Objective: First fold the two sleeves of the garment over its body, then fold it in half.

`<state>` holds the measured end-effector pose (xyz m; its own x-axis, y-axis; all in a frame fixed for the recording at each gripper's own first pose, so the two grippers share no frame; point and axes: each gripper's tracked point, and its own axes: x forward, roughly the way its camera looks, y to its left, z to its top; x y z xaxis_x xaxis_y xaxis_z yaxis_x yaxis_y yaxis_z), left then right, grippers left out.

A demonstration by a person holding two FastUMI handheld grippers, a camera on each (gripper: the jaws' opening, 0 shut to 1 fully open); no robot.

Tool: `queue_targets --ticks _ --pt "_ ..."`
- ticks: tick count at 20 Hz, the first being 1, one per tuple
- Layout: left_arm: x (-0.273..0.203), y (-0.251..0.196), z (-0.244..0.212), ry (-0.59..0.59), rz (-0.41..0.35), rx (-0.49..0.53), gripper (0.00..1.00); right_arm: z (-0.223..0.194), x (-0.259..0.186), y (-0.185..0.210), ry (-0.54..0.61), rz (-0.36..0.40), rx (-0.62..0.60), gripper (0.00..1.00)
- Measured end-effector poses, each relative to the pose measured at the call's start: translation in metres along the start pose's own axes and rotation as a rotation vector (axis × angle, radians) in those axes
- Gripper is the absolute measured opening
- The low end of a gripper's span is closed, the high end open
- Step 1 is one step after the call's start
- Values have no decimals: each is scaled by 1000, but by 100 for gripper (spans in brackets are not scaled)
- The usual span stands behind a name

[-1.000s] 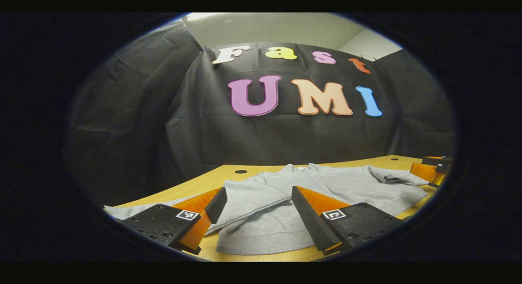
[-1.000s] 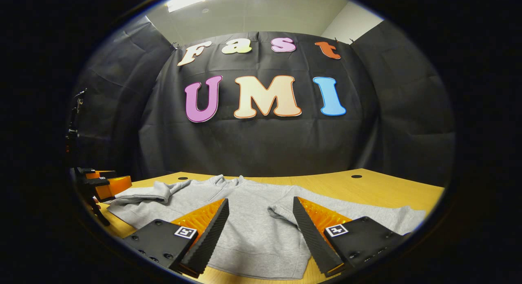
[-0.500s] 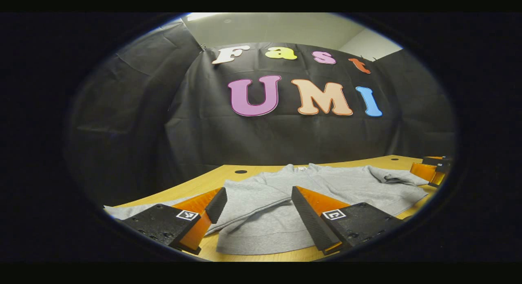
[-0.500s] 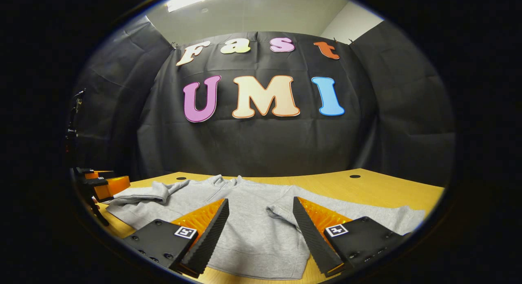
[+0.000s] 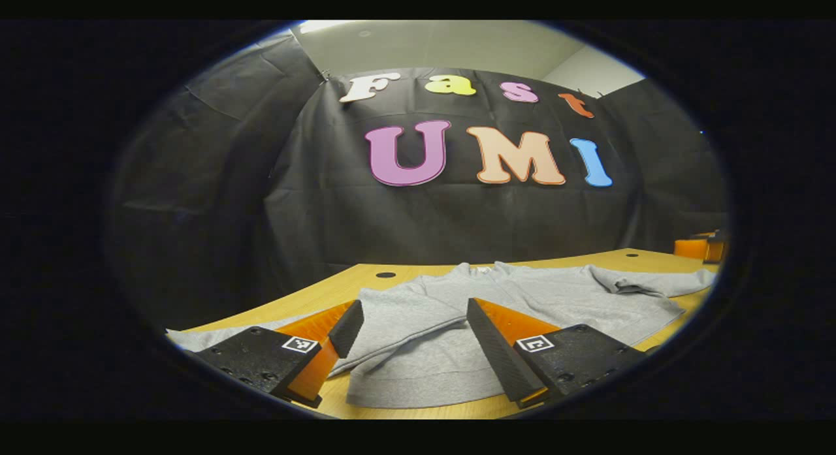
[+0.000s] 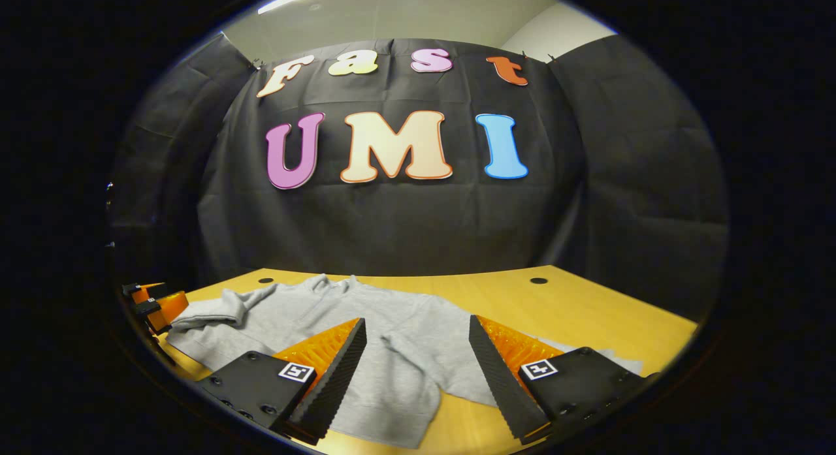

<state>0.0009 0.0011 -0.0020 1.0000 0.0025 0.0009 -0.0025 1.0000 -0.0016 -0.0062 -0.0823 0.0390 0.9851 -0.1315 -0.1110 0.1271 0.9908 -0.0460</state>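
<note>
Left gripper view: the left gripper (image 5: 408,341) hangs low over the near hem of a grey sweatshirt (image 5: 522,298) spread on a wooden table (image 5: 339,288), its two fingers spread wide and gripping nothing. One sleeve (image 5: 392,334) runs as a folded band between the fingertips toward the table's left edge; the other sleeve (image 5: 653,284) lies bunched on the far right side of the body. An orange part of the right gripper (image 5: 702,246) shows at the right rim, above the table's far edge.

Right gripper view: the right gripper (image 6: 418,357) sits above the sweatshirt (image 6: 339,318), its fingers likewise spread and empty, with grey cloth and bare table (image 6: 555,305) between them. A crumpled sleeve (image 6: 215,311) lies at the left, near the left gripper (image 6: 153,305), whose opening cannot be judged from here.
</note>
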Motion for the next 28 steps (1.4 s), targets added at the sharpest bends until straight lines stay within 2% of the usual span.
queue_targets --ticks 2,5,9,11,12,16,17,18,19,20,21,22,23,24,28 --pt "-1 0 -1 0 0 0 94 7 -6 -31 52 -28 -1 99" --pt "0 -1 1 0 0 0 94 -3 -16 -84 145 -113 60 99" --pt "-1 0 0 0 0 0 95 -47 -27 -141 325 -225 71 98" --pt "0 -1 1 0 0 0 95 -75 -36 -161 422 -262 78 94" --pt "-1 0 0 -1 0 0 94 -87 -38 -169 455 -280 84 98" --pt "0 0 1 -1 0 0 94 -124 -43 -186 568 -314 93 98" --pt "0 0 1 -1 0 0 94 -128 -44 -190 586 -316 98 94" --pt "-1 0 0 -1 0 0 94 -133 -45 -192 603 -320 112 98" --pt "0 0 1 -1 0 0 94 -135 -46 -194 614 -319 128 94" --pt "0 0 1 -1 0 0 94 -139 -47 -197 624 -321 138 98" --pt "0 -1 1 -1 0 0 94 -142 -49 -198 636 -323 141 98" --pt "0 0 0 -1 0 0 94 -145 -50 -200 650 -321 143 94" --pt "-1 0 -1 -1 0 0 94 -148 -51 -201 661 -316 141 98" --pt "-1 0 0 -1 0 0 94 -147 -50 -202 657 -316 140 94" --pt "0 0 0 -1 1 0 94 -149 -50 -199 674 -300 92 98"
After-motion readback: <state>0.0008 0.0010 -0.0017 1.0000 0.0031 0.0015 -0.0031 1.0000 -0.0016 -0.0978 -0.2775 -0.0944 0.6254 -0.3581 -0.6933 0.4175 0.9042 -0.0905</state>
